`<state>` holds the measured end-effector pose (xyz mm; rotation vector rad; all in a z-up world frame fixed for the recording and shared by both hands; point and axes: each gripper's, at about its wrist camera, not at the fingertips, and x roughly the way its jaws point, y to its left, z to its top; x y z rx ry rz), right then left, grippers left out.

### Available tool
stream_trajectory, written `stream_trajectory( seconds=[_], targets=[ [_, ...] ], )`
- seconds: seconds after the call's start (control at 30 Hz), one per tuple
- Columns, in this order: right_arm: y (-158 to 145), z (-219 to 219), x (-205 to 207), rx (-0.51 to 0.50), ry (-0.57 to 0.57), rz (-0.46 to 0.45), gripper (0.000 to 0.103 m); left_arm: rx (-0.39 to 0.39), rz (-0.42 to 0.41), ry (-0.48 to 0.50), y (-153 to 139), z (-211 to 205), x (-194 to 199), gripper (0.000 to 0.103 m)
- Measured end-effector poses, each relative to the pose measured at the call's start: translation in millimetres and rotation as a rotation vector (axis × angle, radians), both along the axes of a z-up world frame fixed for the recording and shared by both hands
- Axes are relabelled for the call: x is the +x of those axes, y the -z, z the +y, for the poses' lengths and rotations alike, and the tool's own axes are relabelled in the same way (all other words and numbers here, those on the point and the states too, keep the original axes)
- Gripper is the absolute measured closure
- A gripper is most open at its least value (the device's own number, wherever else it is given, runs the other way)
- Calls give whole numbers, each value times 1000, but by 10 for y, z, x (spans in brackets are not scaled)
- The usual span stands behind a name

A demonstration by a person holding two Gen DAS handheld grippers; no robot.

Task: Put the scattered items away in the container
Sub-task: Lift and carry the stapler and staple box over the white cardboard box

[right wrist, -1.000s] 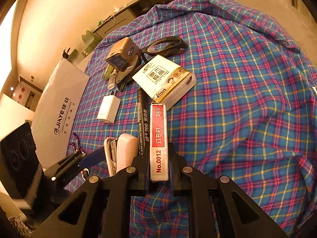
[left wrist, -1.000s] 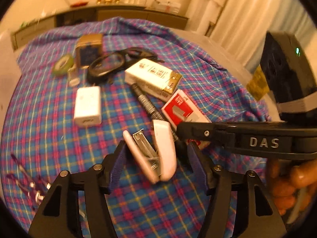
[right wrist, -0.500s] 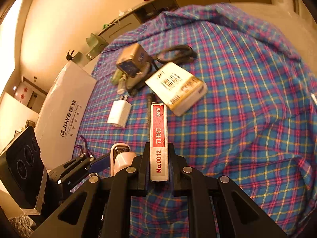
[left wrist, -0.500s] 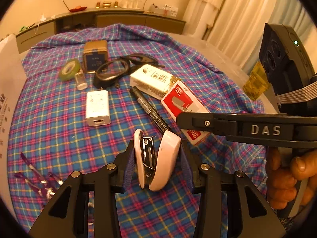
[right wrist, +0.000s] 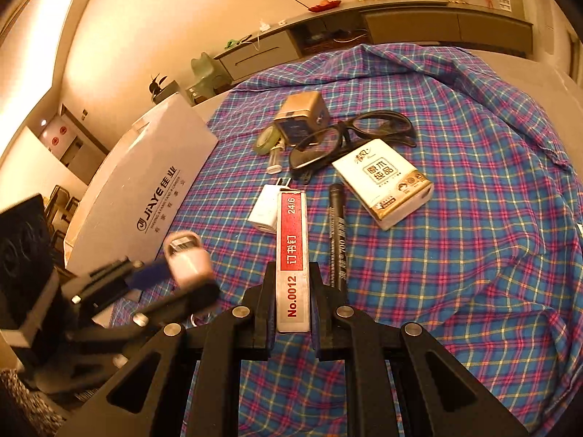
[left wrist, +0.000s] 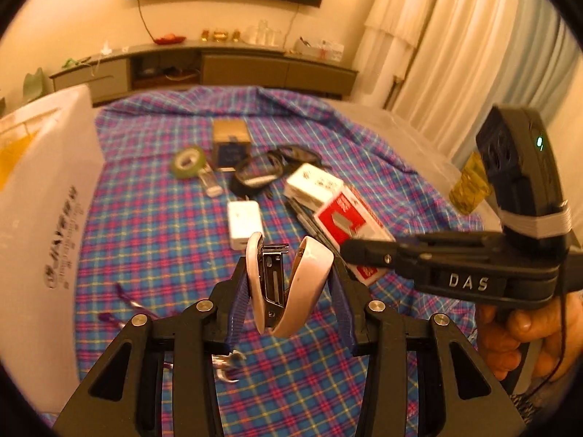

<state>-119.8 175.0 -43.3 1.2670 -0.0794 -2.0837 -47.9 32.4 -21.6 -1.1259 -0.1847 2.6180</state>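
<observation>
Pink stapler [left wrist: 288, 287] sits clamped in the left gripper [left wrist: 289, 306], clear of the cloth [left wrist: 153, 218]; the right gripper [right wrist: 291, 309] pinches a red staple box [right wrist: 291, 255].

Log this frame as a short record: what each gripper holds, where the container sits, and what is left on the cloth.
left gripper: shut on the pink stapler, lifted off the cloth
right gripper: shut on the red staple box, also lifted
container: white box at the left edge of the plaid cloth
left on cloth: black marker, white charger, tissue pack, glasses, tape roll, gold box
</observation>
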Motion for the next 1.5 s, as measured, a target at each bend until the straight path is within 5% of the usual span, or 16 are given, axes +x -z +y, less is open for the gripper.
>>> stream_trajectory(
  seconds=[0.37, 0.9, 1.5],
  targets=[
    [-354, -358, 326, 15, -42, 116, 87, 40, 84, -88, -370, -443, 173, 59],
    [-1045, -1423, 786, 16, -184, 262, 87, 169, 216, -253, -897, -1400, 477, 60],
    [-1270, -2433, 756, 62, -305, 311, 87, 236, 164, -457, -847, -2360, 321, 60]
  ],
)
